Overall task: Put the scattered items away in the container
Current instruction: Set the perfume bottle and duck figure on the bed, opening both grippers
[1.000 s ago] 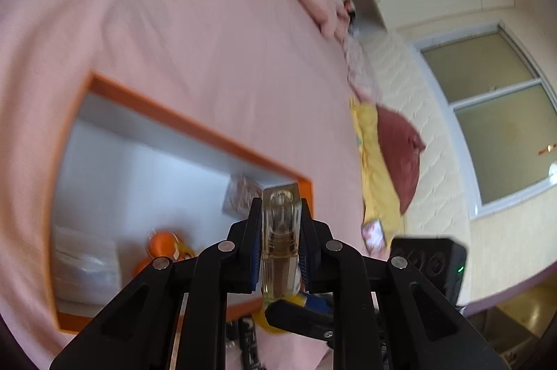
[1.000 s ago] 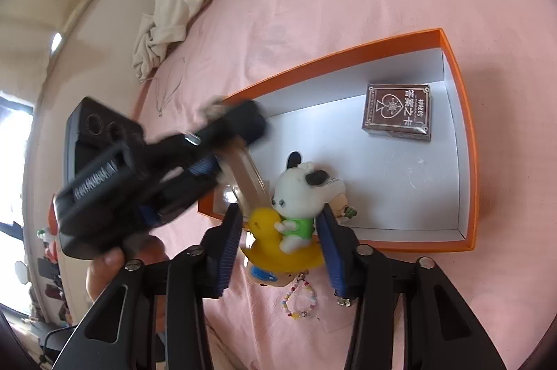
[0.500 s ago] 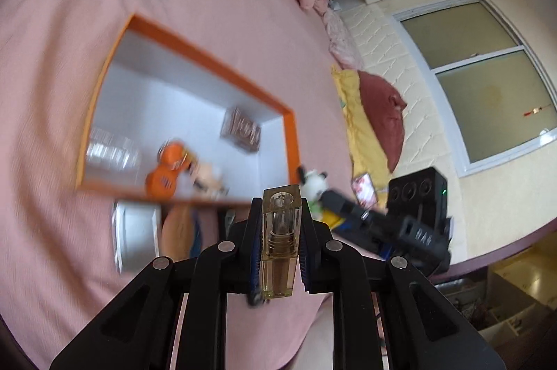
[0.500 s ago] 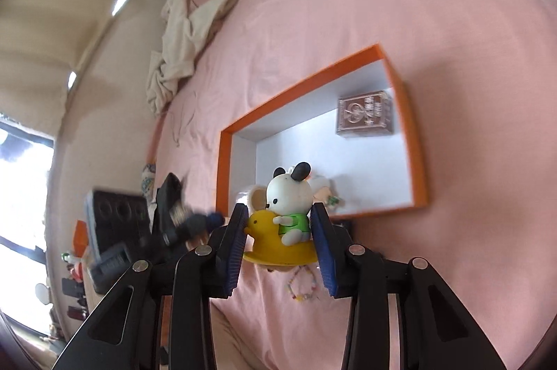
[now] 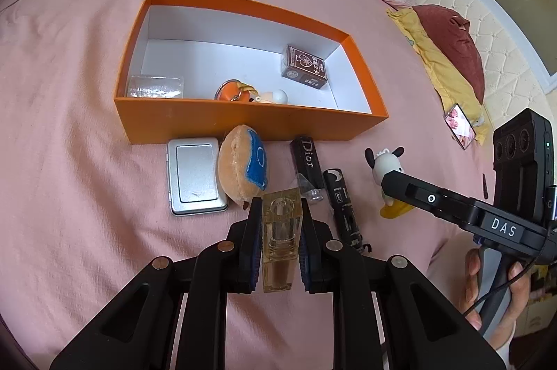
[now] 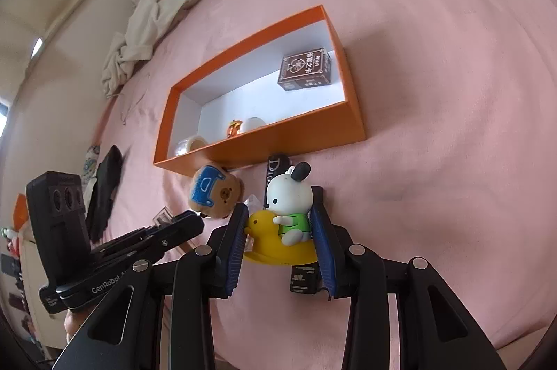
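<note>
Box (image 5: 222, 122): one orange. Left gripper (image 5: 278, 237) clamps one perfume bottle (image 5: 280, 241); right gripper (image 6: 280, 230) clamps one duck-riding figurine (image 6: 285, 220).

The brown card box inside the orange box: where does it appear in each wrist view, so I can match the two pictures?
Left wrist view: brown card box lies in the right end of the orange box, upper centre.
Right wrist view: same box, again in the right end, upper right of centre.
Shared landmark: the bear plush just outside the near wall.
</note>
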Demonstrator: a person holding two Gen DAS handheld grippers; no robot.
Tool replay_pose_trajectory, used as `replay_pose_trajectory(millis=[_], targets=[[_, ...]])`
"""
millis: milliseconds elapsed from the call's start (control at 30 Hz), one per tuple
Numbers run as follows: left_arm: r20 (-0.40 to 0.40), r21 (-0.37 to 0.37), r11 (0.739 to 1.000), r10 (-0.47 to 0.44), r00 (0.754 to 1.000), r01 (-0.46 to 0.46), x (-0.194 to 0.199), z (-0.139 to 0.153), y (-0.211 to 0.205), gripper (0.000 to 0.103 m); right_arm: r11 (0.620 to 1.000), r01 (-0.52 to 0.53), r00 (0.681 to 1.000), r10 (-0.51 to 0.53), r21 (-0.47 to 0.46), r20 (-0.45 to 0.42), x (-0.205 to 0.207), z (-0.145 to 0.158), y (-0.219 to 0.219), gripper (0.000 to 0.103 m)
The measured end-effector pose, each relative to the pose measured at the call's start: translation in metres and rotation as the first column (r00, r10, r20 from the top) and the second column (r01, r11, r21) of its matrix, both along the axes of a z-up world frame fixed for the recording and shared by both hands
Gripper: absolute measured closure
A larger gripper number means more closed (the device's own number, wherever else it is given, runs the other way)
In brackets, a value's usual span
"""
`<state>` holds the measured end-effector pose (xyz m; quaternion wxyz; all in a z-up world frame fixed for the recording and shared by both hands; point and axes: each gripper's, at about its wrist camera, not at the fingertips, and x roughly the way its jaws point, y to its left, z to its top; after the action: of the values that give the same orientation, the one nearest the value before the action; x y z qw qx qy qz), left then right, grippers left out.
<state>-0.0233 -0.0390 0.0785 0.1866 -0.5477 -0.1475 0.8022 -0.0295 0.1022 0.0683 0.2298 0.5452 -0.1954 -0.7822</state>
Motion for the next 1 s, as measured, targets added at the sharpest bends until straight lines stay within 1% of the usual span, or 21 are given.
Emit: replay_pose_trajectory(millis=[33,67,100,133,167,200,267,400,567,700,833,900,1000], targets=[[0.003,0.005,1.0,0.001,1.0,-0.001,0.0,-0.001,0.0,0.084,1.0,-0.003,1.0,0.003,0.002,0.0,0.0,0.0,0.0,0.066],[-0.001,0.001,1.0,0.011,1.0,-0.011,0.0,0.001,-0.001,0.08,1.0,-0.009,1.0,0.009,0.007,0.001,-0.001,0.0,-0.001,0.064],[-0.009,-0.006,1.0,0.026,1.0,-0.026,0.0,0.002,-0.001,0.069,1.0,-0.009,1.0,0.009,0.012,0.001,0.0,0.0,-0.001,0.064],[-0.016,-0.018,0.999,0.04,0.999,-0.04,0.0,0.003,-0.002,0.065,1.0,-0.001,1.0,0.001,0.013,-0.004,-0.001,0.001,0.0,0.064],[-0.021,-0.027,0.998,0.05,0.999,-0.051,0.0,0.004,-0.002,0.056,1.0,0.004,1.0,-0.004,0.005,-0.009,0.0,0.003,0.002,0.063],[-0.027,-0.032,0.998,0.06,0.998,-0.061,-0.001,0.005,-0.004,0.05,1.0,0.008,1.0,-0.008,-0.012,-0.014,-0.001,0.005,0.004,0.061],[-0.038,-0.021,0.997,0.074,0.997,-0.074,-0.001,0.006,-0.007,0.048,0.999,0.022,0.999,-0.023,-0.031,-0.025,-0.001,0.007,0.008,0.055],[-0.032,-0.019,0.996,0.089,0.996,-0.09,-0.003,0.006,-0.008,0.048,0.999,0.039,0.999,-0.039,-0.017,-0.025,-0.001,0.007,0.01,0.055],[-0.03,-0.012,0.995,0.096,0.995,-0.096,-0.004,0.006,-0.009,0.048,1.0,0.028,0.999,-0.028,0.004,-0.033,-0.001,0.007,0.007,0.055],[-0.038,0.003,0.993,0.117,0.992,-0.117,-0.005,0.008,-0.013,0.048,1.0,0.018,0.999,-0.018,0.0,-0.029,0.0,0.007,0.004,0.055],[0.014,0.03,0.99,0.136,0.991,-0.137,-0.009,0.001,-0.017,0.048,1.0,0.016,1.0,-0.016,-0.01,-0.023,0.0,0.007,0.002,0.055],[0.015,0.023,0.99,0.137,0.99,-0.137,-0.01,0.0,-0.016,0.048,1.0,0.015,1.0,-0.016,-0.012,-0.022,0.0,0.007,0.002,0.055],[-0.009,-0.008,0.992,0.13,0.992,-0.13,-0.009,0.003,-0.013,0.048,1.0,0.015,0.999,-0.015,0.003,-0.032,0.0,0.007,0.001,0.055]])
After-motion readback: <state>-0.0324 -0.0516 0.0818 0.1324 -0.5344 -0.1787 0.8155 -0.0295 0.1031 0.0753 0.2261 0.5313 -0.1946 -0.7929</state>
